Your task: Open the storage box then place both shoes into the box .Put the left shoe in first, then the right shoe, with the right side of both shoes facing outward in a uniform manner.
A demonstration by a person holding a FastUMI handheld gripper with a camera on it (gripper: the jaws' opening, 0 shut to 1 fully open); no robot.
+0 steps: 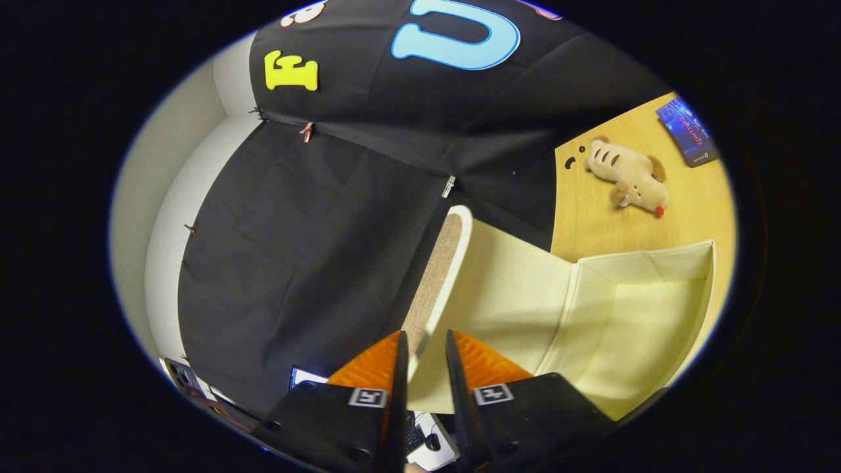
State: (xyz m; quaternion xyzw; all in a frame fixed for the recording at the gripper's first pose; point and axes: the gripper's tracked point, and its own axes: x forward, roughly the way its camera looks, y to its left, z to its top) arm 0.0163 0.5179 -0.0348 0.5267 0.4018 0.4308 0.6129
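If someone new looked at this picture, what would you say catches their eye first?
Most striking is the cream storage box, open and seemingly bare inside, with its lid raised on edge and running between the fingers of the claw, which appear to pinch it. Beyond the box, a beige plush toy lies on the wooden table, with a dark blue booklet farther back.

Warm, fairly dim indoor light; a soft shadow lies inside the cream storage box (631, 315). Fisheye bending grows outward; focus stays sharp.
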